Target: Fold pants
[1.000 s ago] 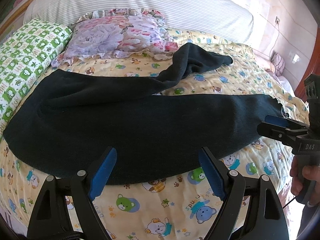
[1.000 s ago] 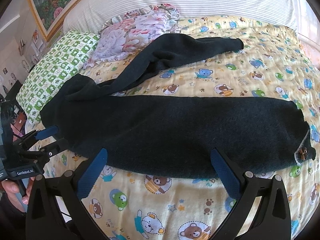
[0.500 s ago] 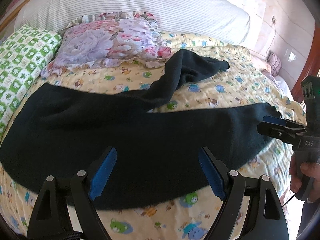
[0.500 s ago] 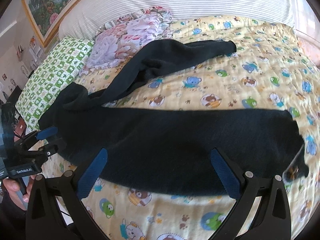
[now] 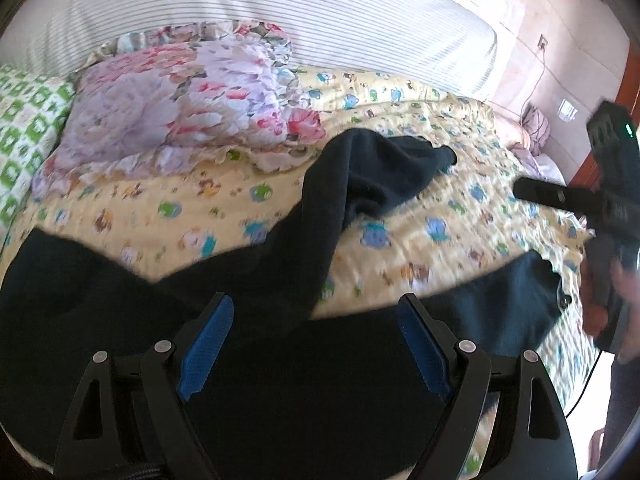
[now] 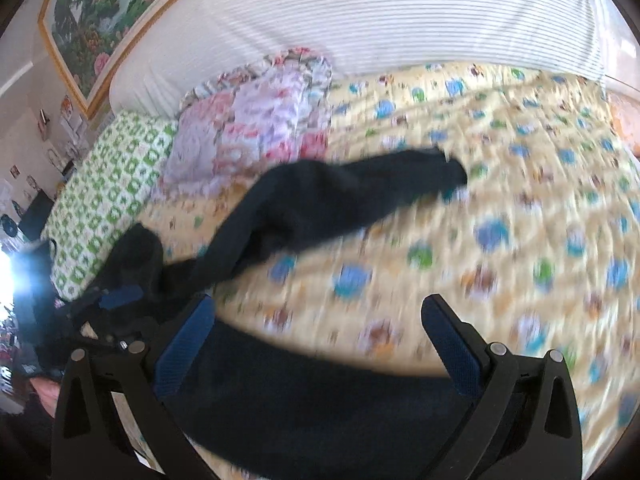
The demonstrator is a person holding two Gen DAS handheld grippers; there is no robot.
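Note:
Dark navy pants [image 5: 304, 360] lie spread on the bed, one leg flat along the near edge, the other leg [image 5: 372, 176] bunched and angled toward the pillows. My left gripper [image 5: 316, 340] is open, its blue pads over the near leg. My right gripper [image 6: 320, 344] is open above the same leg [image 6: 320, 396]; the far leg [image 6: 340, 196] stretches beyond it. Each gripper shows in the other's view: the right one [image 5: 560, 196] at the right edge, the left one [image 6: 120, 296] at the left. Both views are motion-blurred.
The bed has a yellow cartoon-print sheet [image 5: 440, 216]. A floral pillow [image 5: 172, 108], a green checked pillow [image 5: 24, 120] and a striped white bolster [image 5: 320, 12] lie at the head. A wall and wooden door frame [image 5: 628, 80] are to the right.
Both grippers have moved forward and lower over the near pant leg, so the pants now fill the bottom of both views. Both jaws stay open.

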